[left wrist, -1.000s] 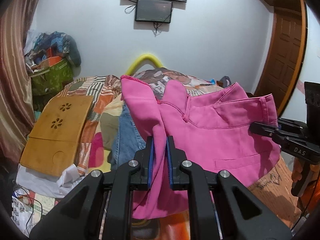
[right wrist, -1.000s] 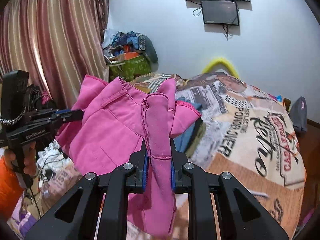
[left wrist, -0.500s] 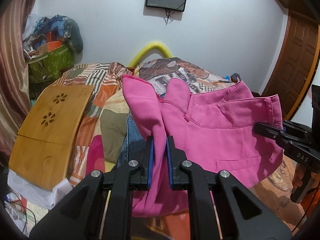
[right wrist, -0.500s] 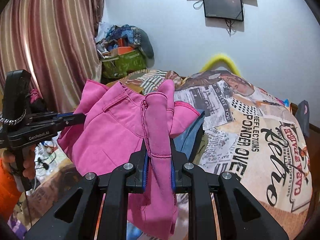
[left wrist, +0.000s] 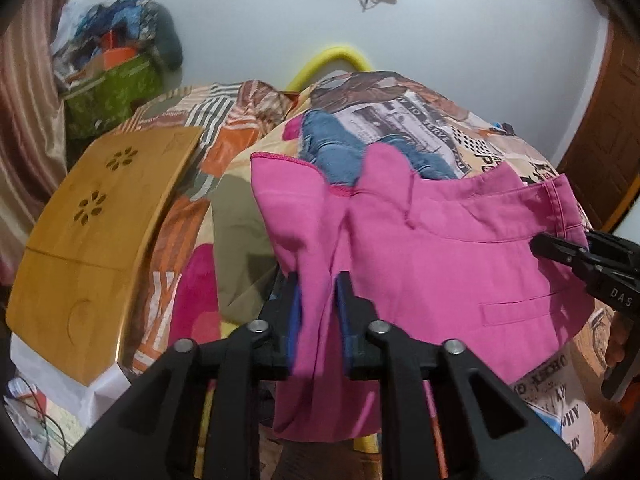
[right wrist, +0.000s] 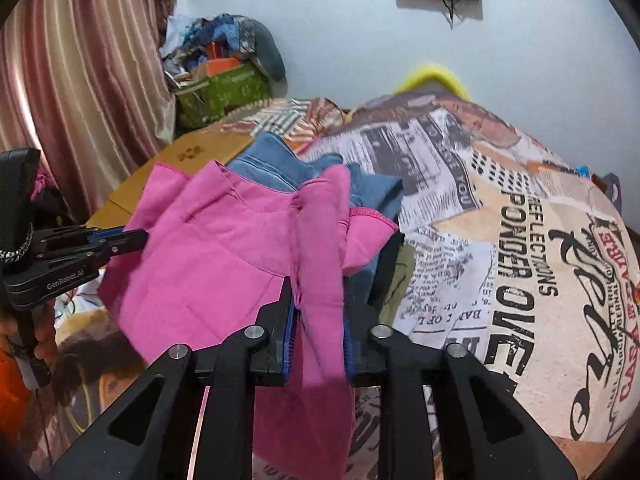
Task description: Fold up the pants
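Lower pink pants (left wrist: 440, 264) flat onto bed (right wrist: 520, 240), keeping waistband taut, while left hand-held gripper (left wrist: 317, 300) and right hand-held gripper (right wrist: 318, 312), jaws just loosening, barely pinch cloth.

The right gripper (right wrist: 318, 320), its jaws just opening, has pink pants (right wrist: 224, 264) bunched between them; the left gripper (right wrist: 132, 240) meets the fabric's far side above the bed (right wrist: 500, 240).
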The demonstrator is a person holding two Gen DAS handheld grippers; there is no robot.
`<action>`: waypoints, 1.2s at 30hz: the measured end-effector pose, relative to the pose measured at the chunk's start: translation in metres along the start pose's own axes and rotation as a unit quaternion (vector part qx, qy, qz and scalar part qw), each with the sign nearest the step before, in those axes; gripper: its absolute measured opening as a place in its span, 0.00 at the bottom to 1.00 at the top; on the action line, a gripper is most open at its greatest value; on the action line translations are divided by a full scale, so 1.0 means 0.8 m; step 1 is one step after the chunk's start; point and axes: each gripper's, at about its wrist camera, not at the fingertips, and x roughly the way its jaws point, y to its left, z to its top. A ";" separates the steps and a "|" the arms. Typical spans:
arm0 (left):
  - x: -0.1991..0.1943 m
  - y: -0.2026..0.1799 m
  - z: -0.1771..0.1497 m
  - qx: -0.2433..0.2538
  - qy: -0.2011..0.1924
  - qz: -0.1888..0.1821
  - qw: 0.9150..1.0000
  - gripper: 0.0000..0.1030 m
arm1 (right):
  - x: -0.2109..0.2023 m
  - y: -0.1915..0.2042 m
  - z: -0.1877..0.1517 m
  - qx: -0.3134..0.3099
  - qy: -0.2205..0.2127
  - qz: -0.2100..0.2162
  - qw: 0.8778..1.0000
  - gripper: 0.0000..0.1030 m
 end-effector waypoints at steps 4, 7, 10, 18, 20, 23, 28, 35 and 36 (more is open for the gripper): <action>-0.006 0.007 -0.003 -0.011 0.001 0.006 1.000 0.32 | 0.004 -0.006 0.000 0.002 0.014 -0.028 1.000 0.41; -0.021 0.003 -0.005 -0.009 0.003 0.011 1.000 0.36 | -0.014 -0.004 0.003 -0.007 0.005 -0.051 0.999 0.44; -0.053 -0.003 -0.007 -0.008 -0.005 0.010 1.000 0.37 | -0.036 -0.005 0.006 0.001 -0.005 -0.045 0.999 0.45; -0.195 -0.032 -0.016 0.002 -0.074 0.001 0.997 0.37 | -0.134 0.026 -0.001 -0.004 -0.054 -0.031 0.998 0.45; -0.232 -0.043 -0.018 0.006 -0.093 0.000 0.996 0.37 | -0.162 0.037 -0.005 -0.005 -0.069 -0.027 0.997 0.45; -0.300 -0.066 -0.027 0.011 -0.131 -0.008 0.991 0.38 | -0.210 0.051 -0.013 -0.006 -0.095 -0.017 0.995 0.45; -0.407 -0.103 -0.052 0.021 -0.188 -0.017 0.982 0.45 | -0.289 0.071 -0.030 -0.007 -0.141 -0.001 0.990 0.45; -0.520 -0.154 -0.110 0.028 -0.246 -0.017 0.969 0.49 | -0.396 0.095 -0.068 -0.017 -0.212 0.023 0.977 0.45; -0.532 -0.160 -0.119 0.028 -0.252 -0.020 0.967 0.51 | -0.409 0.097 -0.075 -0.018 -0.220 0.028 0.975 0.45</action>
